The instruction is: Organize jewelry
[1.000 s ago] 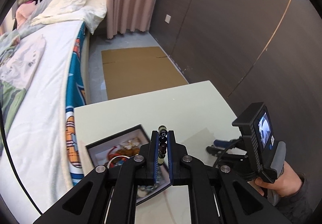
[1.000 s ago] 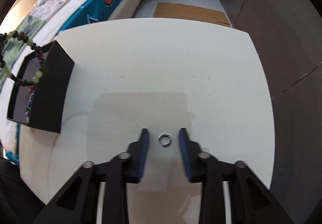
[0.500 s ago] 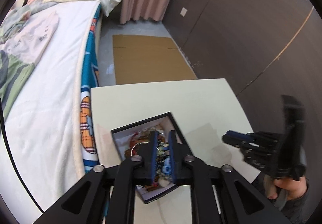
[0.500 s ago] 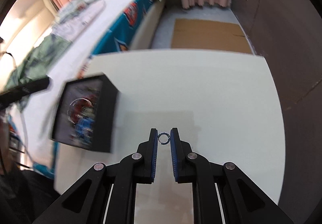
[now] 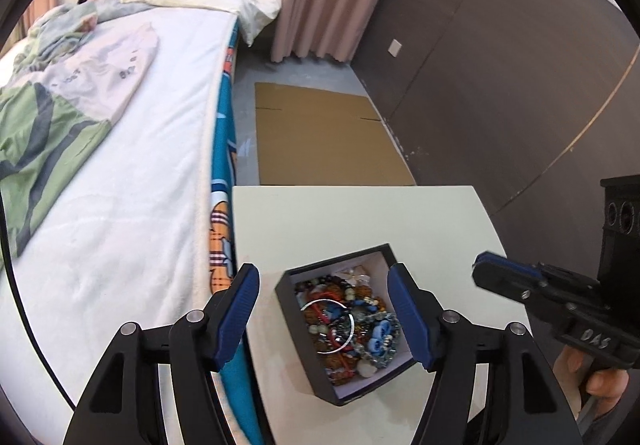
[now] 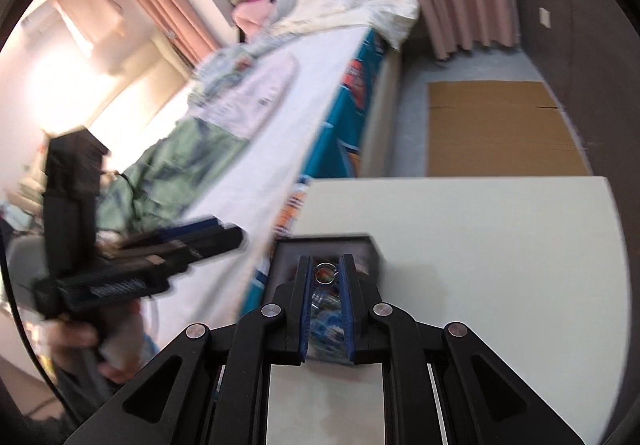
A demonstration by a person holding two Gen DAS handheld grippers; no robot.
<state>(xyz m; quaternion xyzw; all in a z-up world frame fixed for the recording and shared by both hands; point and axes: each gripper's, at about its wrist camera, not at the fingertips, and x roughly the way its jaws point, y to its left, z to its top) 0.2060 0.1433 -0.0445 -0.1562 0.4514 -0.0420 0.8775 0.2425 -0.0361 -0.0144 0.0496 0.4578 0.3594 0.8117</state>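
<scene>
Standing at the white desk's [image 5: 360, 213] left edge, a black jewelry box [image 5: 344, 325] is framed by the wide-spread left gripper [image 5: 322, 309]. Above its contents, a small silver ring [image 6: 325, 272] is pinched by the right gripper [image 6: 325, 277].

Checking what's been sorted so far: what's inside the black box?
The black square box holds a heap of beaded bracelets, red and blue among them, and a thin silver bangle. Whatever lies under the heap is covered.

Left tongs [image 5: 323, 309] spread wide above black jewelry box [image 5: 298, 361] on white table [image 5: 352, 217].
</scene>
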